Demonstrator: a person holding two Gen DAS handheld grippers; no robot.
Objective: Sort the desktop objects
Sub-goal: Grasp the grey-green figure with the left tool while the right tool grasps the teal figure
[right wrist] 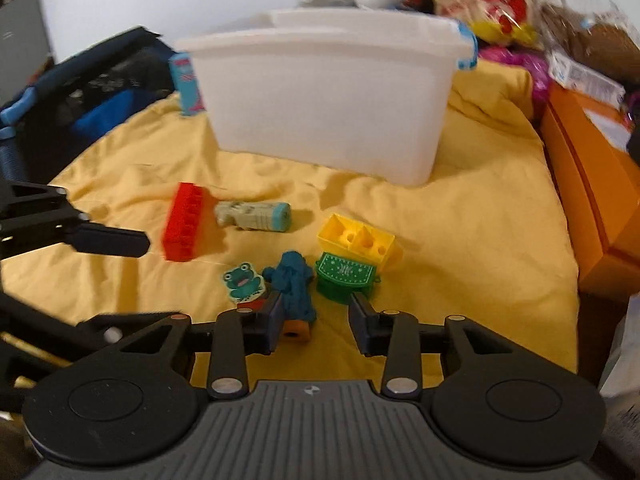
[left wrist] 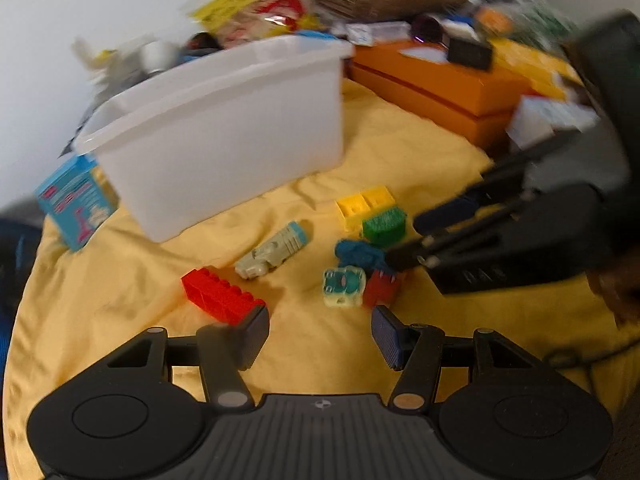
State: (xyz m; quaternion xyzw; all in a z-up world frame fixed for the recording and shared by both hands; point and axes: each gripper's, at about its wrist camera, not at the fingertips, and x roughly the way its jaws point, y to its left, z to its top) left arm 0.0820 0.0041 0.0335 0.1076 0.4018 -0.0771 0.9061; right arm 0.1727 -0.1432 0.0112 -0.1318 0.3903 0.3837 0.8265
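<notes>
1. While both grippers hover low over a yellow cloth point(right wrist: 460, 220) spread on the counter, a scatter of small toys lies between them, in front of a white plastic bin point(right wrist: 328, 100)

2. Seen from the right wrist view, the right gripper point(right wrist: 314, 320) has its fingers spread fairly wide and holds nothing – they sit on either side of a blue knitted toy point(right wrist: 294, 284) that lies over an orange block point(right wrist: 296, 330), with one finger close beside a frog-printed block point(right wrist: 242, 280)

3. Just beyond are a green block point(right wrist: 346, 274) and a yellow block point(right wrist: 360, 244), touching; further left are a long red brick point(right wrist: 182, 222) and a pale cylindrical toy with a blue cap point(right wrist: 256, 216)

4. From the left wrist view, the left gripper point(left wrist: 320, 330) is also wide and empty, poised near the red brick and the frog block

5. My judgement: the step in hand is picking up the blue knitted toy. To do it well, centre the fingers on its soft body, close slowly so the frog block and green block are not nudged, and lift straight up before carrying it to the bin – the toy may drag the orange block beneath it
</notes>
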